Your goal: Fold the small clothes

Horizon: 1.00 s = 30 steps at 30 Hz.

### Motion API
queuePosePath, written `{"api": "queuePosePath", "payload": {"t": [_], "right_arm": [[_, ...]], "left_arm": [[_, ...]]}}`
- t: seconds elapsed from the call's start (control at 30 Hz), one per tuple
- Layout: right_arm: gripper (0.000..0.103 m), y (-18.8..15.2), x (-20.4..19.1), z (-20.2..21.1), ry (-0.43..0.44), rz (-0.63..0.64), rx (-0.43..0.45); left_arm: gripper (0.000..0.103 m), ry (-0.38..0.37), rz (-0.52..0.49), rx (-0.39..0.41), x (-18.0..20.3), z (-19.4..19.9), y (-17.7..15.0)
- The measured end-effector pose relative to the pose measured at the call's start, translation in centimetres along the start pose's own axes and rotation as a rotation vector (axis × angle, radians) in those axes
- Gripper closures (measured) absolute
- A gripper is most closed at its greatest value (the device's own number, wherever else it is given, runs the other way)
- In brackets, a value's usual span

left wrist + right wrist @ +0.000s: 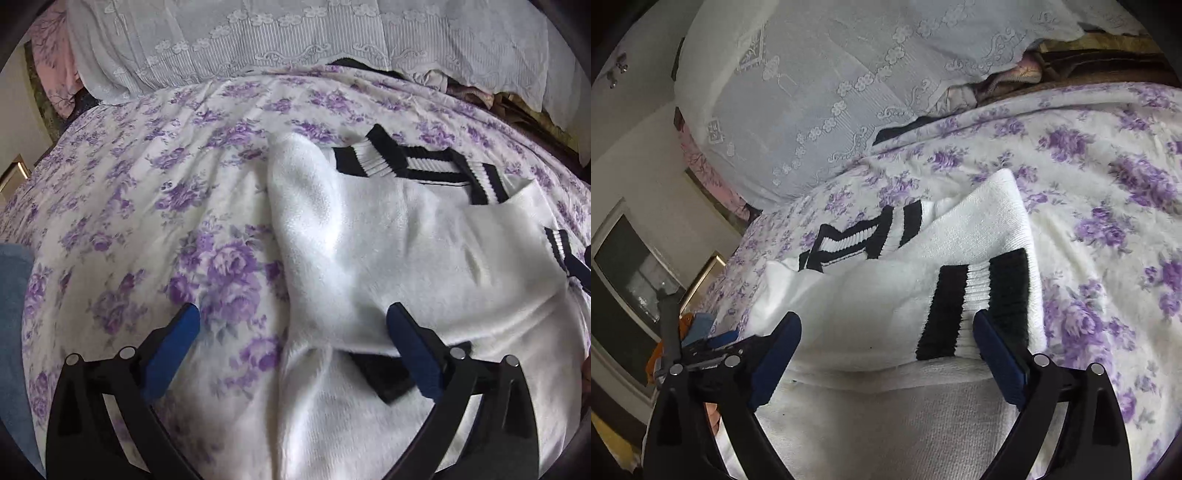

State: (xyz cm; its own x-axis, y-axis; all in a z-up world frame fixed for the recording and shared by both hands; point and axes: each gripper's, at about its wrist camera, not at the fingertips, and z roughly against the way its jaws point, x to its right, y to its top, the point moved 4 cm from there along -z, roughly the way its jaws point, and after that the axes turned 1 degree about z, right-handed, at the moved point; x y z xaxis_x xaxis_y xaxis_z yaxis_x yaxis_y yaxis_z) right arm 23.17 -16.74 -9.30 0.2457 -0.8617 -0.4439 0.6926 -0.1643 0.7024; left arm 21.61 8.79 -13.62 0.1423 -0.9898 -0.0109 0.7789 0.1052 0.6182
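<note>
A white fluffy sweater [369, 240] with black-and-white ribbed trim lies partly folded on a purple-flowered bedspread [147, 203]. Its striped collar [424, 166] points toward the far side. My left gripper [293, 312] hovers open over the sweater's left edge, with one finger above the bedspread and the other above the white fabric. In the right wrist view the sweater [868, 295] has a sleeve folded across it, ending in a striped cuff [979, 302]. My right gripper [886, 317] stands open just above that sleeve, and nothing is pinched between its pads.
A white lace cover [258, 37] drapes over a mound at the far edge of the bed. Something blue [11, 314] shows at the left border. The bedspread [1108, 184] stretches to the right of the sweater. A dark-glassed cabinet [624, 277] stands off to the left.
</note>
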Motion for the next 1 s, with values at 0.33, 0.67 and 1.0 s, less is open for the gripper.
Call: {"api": "queuePosePath", "payload": {"t": [0.33, 0.67, 1.0], "right_arm": [[0.007, -5.3, -2.5, 1.5, -0.184, 0.135, -0.172], [0.004, -9.7, -0.3, 7.5, -0.354, 0.243, -0.227], [0.004, -12.7, -7.2, 10.9, -0.347, 0.437, -0.14]], "left_arm": [[0.004, -0.039, -0.142, -0.046, 4.0, 2.7, -6.3], [0.004, -0.043, -0.137, -0.072, 1.8, 5.3, -10.2], [0.005, -0.136, -0.187, -0.022, 2.7, 10.7, -13.4]]}}
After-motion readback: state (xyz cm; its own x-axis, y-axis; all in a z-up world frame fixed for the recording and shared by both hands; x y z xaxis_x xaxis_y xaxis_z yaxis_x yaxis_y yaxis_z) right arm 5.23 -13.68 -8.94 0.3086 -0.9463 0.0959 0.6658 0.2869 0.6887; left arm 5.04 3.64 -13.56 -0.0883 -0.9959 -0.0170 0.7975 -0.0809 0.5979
